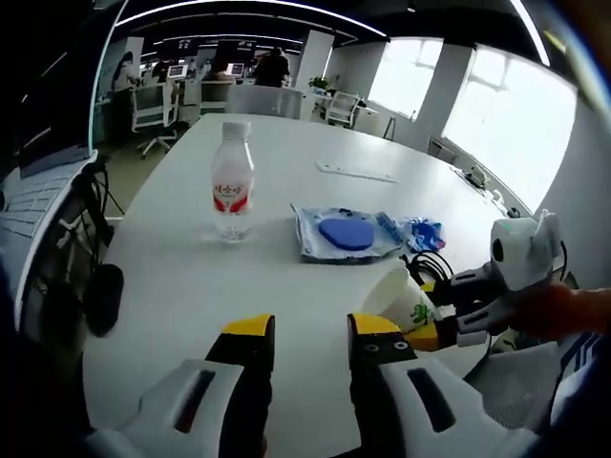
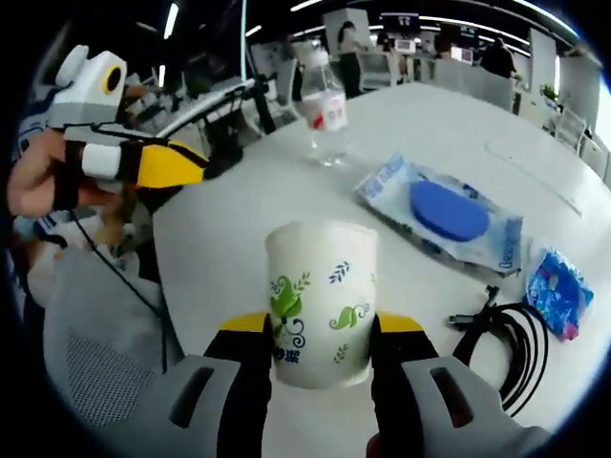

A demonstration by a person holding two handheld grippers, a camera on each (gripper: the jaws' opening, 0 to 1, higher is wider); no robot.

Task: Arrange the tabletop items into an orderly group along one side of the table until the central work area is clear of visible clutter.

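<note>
My right gripper (image 2: 320, 329) is shut on a white paper cup (image 2: 320, 301) with green leaf prints, held upright over the white table (image 2: 229, 248). The left gripper view shows that cup (image 1: 399, 298) at lower right, in the right gripper (image 1: 434, 315). My left gripper (image 1: 312, 334) stands open with nothing between its yellow-tipped jaws; a hand holds it (image 2: 162, 164) at upper left. A water bottle (image 1: 232, 181) with a red label stands farther back. A blue sponge in a clear packet (image 1: 344, 232), a small blue packet (image 1: 423, 232) and a coiled black cable (image 2: 506, 339) lie near the cup.
A long white strip (image 1: 355, 172) lies far back on the table. A white mesh chair (image 2: 95, 372) stands by the near table edge, and a dark chair armrest (image 1: 103, 296) sits off the left edge. Office desks, chairs and people are in the background.
</note>
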